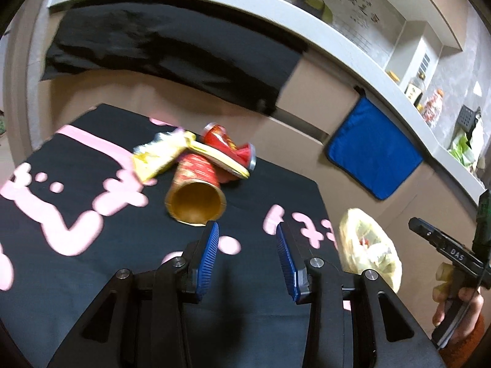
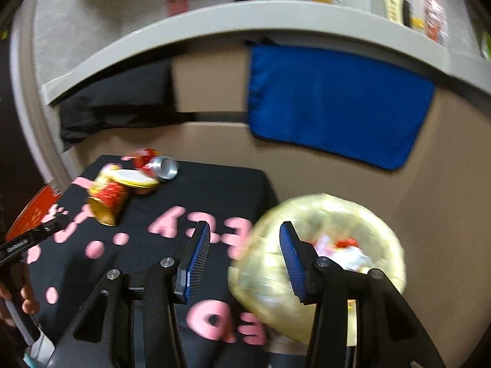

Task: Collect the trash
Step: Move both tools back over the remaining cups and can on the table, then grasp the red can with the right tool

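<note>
I have the left gripper standing about half open over the near edge of the black cloth with pink lettering, nothing between its blue pads, and it points toward the pile of trash ahead. Nearest to it lies a red paper cup on its side, its open mouth turned toward me, which I judge the easiest rim to pinch. Beyond it, touching or overlapping, sit a yellow snack wrapper, a flat white lid with a yellow rim and a crushed red can; motion blur keeps me from saying exactly which rests on which. My right gripper is likewise parted, with nothing between the pads; it hangs above the yellowish bag-lined bin that stands just off the cloth's right edge, so the bin's mouth faces up under it and scraps of white and red waste show inside. I read that placement as sensible: the bin sits beside the table, near the pile, so each piece travels only a short way. A blue towel hangs from the counter edge behind, well apart from the work. In the left view my right hand shows on its grip at the frame's edge.
</note>
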